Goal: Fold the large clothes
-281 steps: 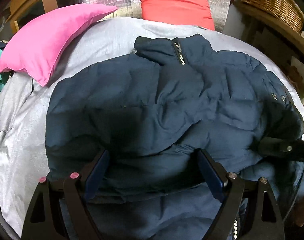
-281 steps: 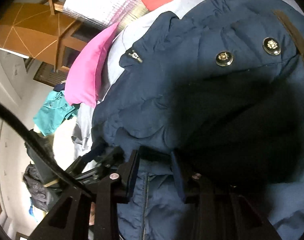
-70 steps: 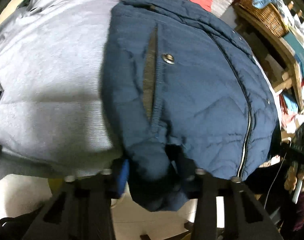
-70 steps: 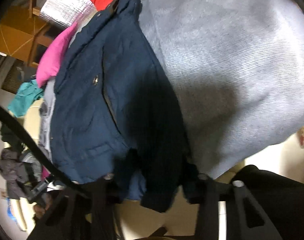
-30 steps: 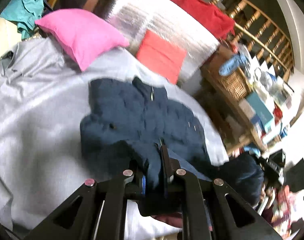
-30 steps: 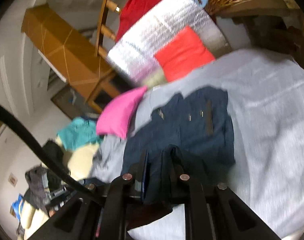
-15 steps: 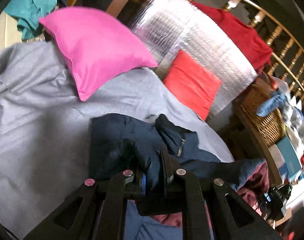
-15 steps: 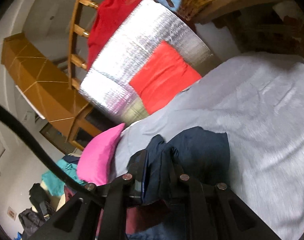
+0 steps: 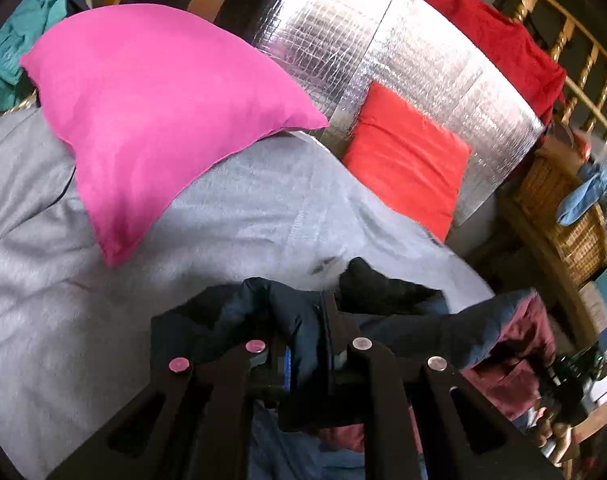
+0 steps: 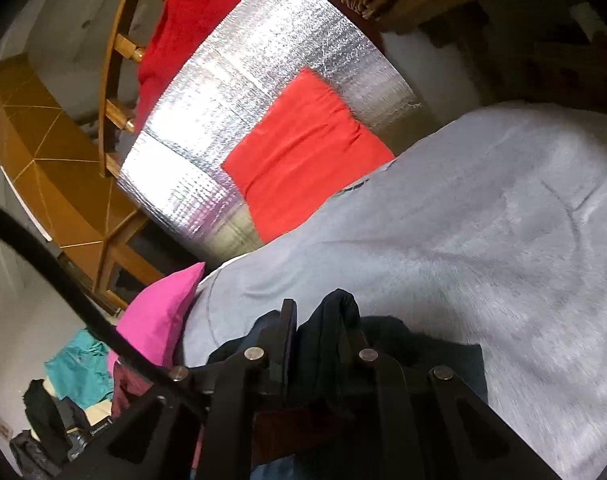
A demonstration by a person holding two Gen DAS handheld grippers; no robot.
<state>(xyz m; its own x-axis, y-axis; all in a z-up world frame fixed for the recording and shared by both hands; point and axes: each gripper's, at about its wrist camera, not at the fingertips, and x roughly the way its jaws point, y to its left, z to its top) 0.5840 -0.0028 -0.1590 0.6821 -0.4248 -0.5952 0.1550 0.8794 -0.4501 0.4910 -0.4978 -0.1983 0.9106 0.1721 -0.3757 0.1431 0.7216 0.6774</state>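
The navy padded jacket (image 9: 263, 312) is bunched and lifted over the grey bed cover (image 9: 43, 280). My left gripper (image 9: 305, 320) is shut on a fold of it. Its maroon lining (image 9: 519, 344) shows at the right, where the jacket stretches toward the other hand. In the right wrist view my right gripper (image 10: 315, 320) is shut on another navy fold of the jacket (image 10: 331, 320). More jacket and lining hang below, hidden by the gripper frame.
A pink pillow (image 9: 155, 108) lies at the back left of the bed and a red cushion (image 9: 407, 156) leans on a silver foil panel (image 9: 403, 52). A wicker basket (image 9: 571, 216) stands on a wooden shelf at the right. Clothes lie on the floor (image 10: 79, 368).
Both grippers have carried the held jacket edges forward toward the head of the bed. Less of the jacket lies flat ahead; the pillows look nearer and the lining shows.
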